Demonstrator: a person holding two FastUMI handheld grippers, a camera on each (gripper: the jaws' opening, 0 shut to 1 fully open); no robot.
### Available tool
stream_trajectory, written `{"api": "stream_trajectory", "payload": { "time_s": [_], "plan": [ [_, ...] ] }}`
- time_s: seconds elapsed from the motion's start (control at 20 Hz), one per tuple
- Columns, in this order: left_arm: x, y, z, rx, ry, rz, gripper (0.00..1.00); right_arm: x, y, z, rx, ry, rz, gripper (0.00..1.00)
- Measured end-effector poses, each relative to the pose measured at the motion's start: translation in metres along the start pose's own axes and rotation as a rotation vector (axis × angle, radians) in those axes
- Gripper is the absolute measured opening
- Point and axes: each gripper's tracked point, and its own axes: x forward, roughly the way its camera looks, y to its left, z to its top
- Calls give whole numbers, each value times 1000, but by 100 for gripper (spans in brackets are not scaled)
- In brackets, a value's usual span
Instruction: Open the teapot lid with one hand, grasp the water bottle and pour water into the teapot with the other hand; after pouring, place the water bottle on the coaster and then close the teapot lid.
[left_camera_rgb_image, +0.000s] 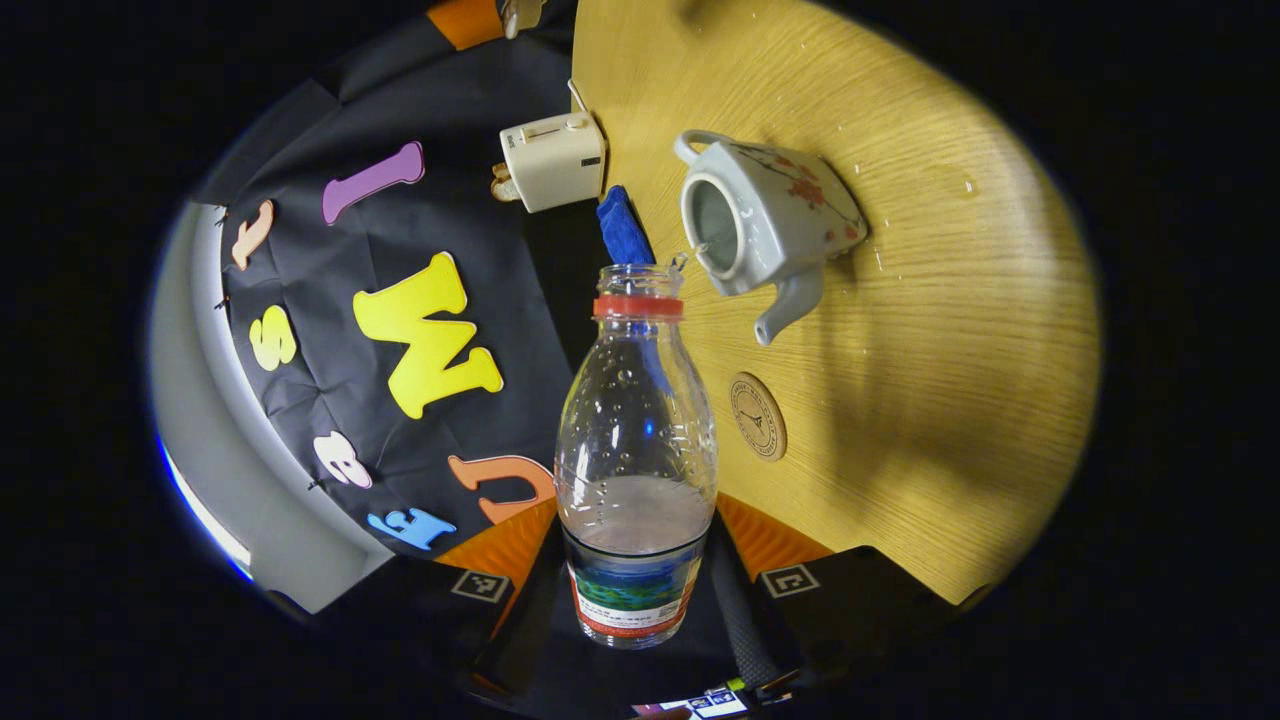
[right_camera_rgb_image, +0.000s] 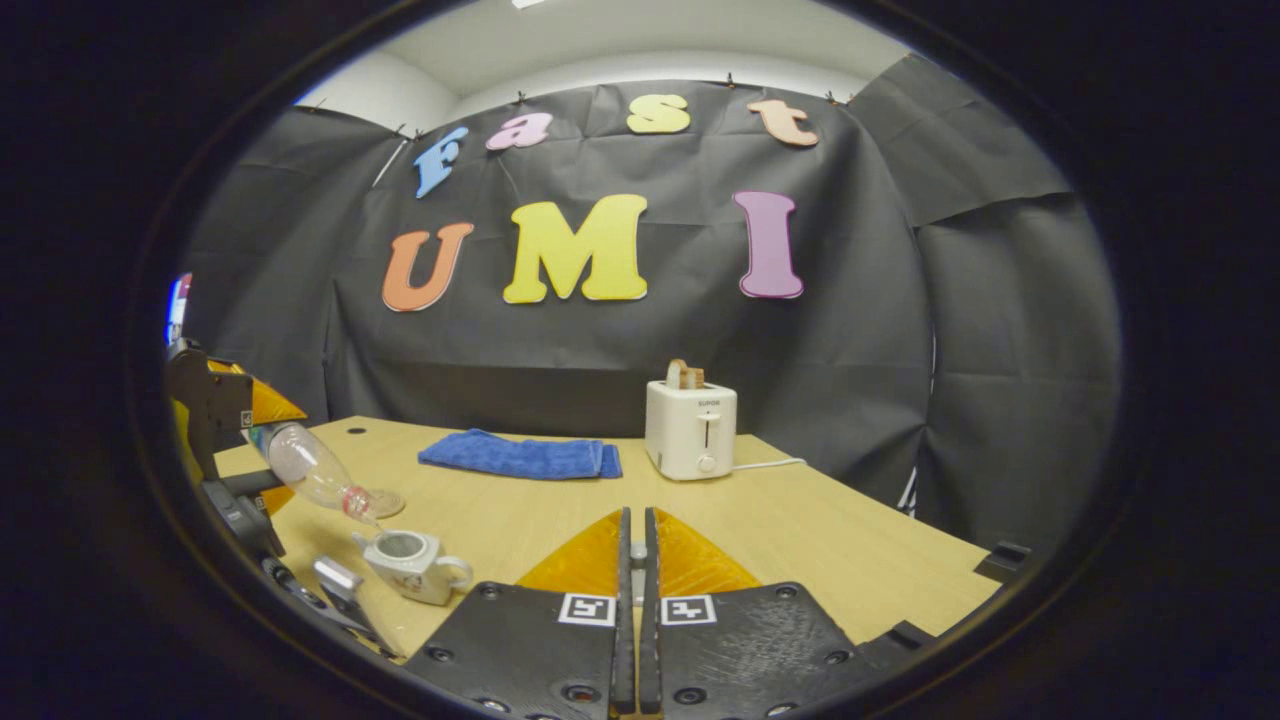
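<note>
- Pouring step, I'd say: the left gripper (left_camera_rgb_image: 636, 600) is clamped on the bottle (left_camera_rgb_image: 636, 450), tipped on its side with the open mouth just above the teapot (left_camera_rgb_image: 762, 222). The lid's off.
- Some water left in the bottle, so my guess is the tilt has to go further. After that the bottle goes upright on the coaster (left_camera_rgb_image: 757, 416), which sits on the table (left_camera_rgb_image: 950, 400) just past the spout.
- Right gripper (right_camera_rgb_image: 632, 560) hangs over the near table edge, fingers pressed together around something small, likely the lid, can't really tell. The teapot's off to its left.
</note>
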Motion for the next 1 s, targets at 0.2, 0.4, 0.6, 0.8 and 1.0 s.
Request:
{"api": "stream_trajectory", "payload": {
  "time_s": [0.2,0.4,0.6,0.8,1.0],
  "plan": [
    [-4,4,2,65,11,10,76,1,-1,-1,2,3,-2,2],
    [-3,10,6,126,14,14,76,1,-2,0,4,4,-3,2],
    [-8,22,8,189,25,34,76,0,-6,2,11,-1,-6,2],
    [-13,31,15,230,19,49,76,1,-8,4,7,-2,-12,2],
    [-17,41,16,273,22,62,76,-2,-8,8,-3,-15,-14,2]
  ]
}}
